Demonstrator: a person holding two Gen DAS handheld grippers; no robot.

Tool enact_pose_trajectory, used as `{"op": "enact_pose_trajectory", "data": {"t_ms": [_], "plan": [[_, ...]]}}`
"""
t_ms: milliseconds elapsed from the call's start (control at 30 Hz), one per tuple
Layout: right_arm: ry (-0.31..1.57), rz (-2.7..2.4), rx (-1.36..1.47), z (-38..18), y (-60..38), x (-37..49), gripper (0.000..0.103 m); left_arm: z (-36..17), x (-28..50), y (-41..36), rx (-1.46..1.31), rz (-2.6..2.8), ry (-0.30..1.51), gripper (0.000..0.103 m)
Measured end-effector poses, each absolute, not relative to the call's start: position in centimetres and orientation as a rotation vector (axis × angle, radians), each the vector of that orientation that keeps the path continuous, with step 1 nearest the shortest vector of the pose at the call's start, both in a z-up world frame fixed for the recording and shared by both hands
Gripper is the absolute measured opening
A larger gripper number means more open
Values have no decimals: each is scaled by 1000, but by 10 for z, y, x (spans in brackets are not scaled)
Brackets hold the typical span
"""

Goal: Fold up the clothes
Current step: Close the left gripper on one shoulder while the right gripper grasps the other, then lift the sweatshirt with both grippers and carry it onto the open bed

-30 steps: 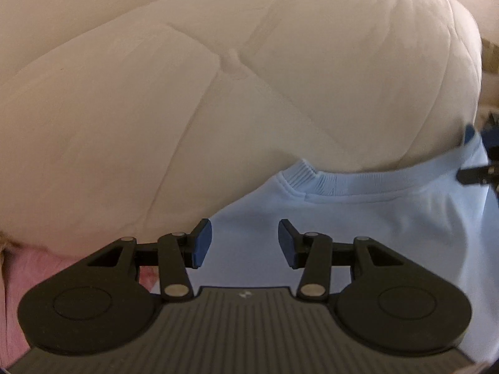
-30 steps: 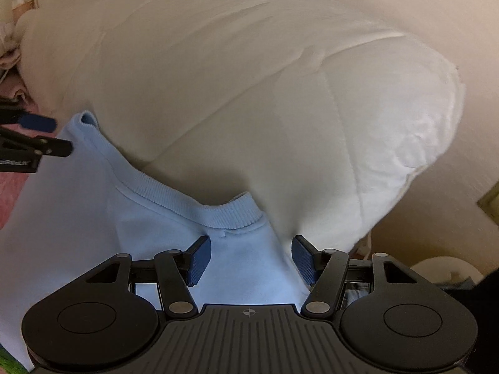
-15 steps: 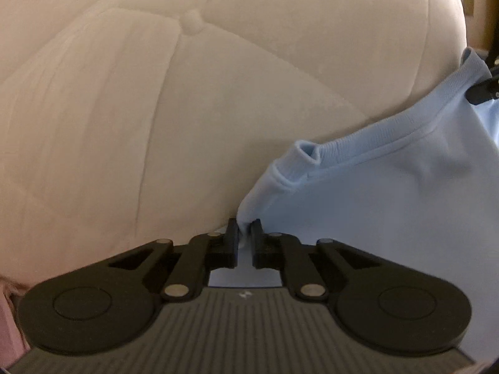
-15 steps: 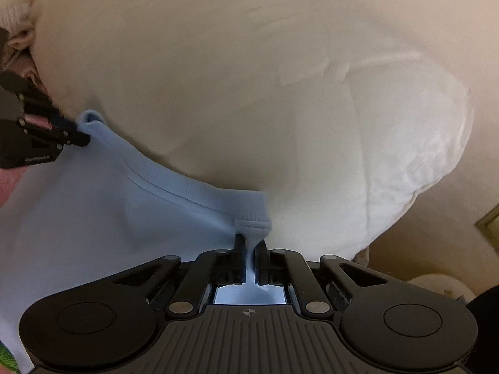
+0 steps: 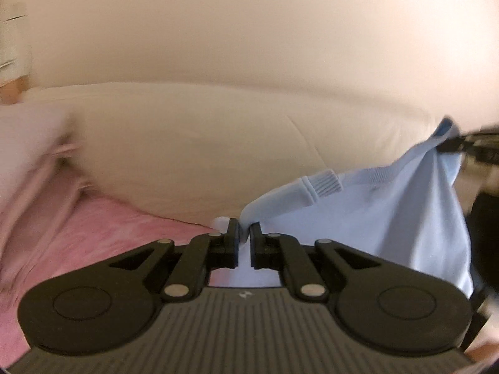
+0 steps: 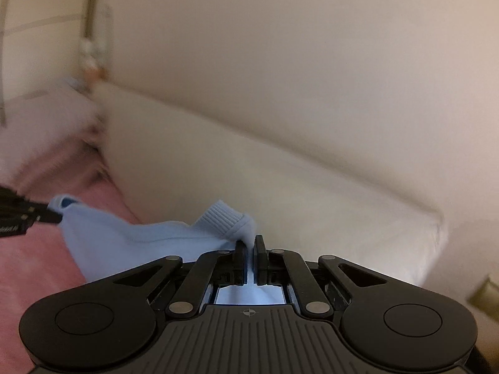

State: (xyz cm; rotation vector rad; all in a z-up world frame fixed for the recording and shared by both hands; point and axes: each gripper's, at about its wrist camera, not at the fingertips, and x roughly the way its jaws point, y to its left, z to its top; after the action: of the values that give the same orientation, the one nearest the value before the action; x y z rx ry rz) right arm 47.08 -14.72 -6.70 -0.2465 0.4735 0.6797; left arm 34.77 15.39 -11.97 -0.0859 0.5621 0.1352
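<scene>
Both my tools are clamped on the light blue sweatshirt (image 5: pixel 389 218): left tool (image 5: pixel 244 229) and right tool (image 6: pixel 250 243) each pinch a shoulder beside the ribbed collar (image 6: pixel 223 218), garment hanging between. Big cream pillow (image 5: pixel 202 155) looms behind; pink bedsheet (image 5: pixel 103 237) below.
</scene>
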Motion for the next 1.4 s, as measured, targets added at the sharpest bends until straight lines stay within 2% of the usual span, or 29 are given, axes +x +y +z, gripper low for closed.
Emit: {"op": "enact_pose_trajectory", "data": {"t_ms": [300,500,700,867,900,933,967,1033,1200,1400], "plan": [[204,993,-139,55,-97,343,2,12,138,154,-179,371,304,4],[76,1241,-63,108,-34,240,2,97,-35,121,-163,579,112,4],[94,1508,56,143,63,148,2,184,-191,67,-37,795,9,3],[254,1738,186,189,81,67,2,226,-266,10,-2,874,-23,3],[320,1776,162,192,93,55,4,228,-275,4,-25,883,-9,3],[382,1812,110,192,104,45,17,224,-281,4,-65,896,34,5],[436,1814,25,189,111,31,37,218,-286,5,-113,924,94,9],[458,1772,-110,176,116,7,49,193,-292,15,-236,1030,272,9],[529,1763,-277,127,83,-26,50,124,-349,2,-476,1231,527,9],[628,1786,-494,68,9,-81,50,73,-376,-5,-641,1370,617,10]]}}
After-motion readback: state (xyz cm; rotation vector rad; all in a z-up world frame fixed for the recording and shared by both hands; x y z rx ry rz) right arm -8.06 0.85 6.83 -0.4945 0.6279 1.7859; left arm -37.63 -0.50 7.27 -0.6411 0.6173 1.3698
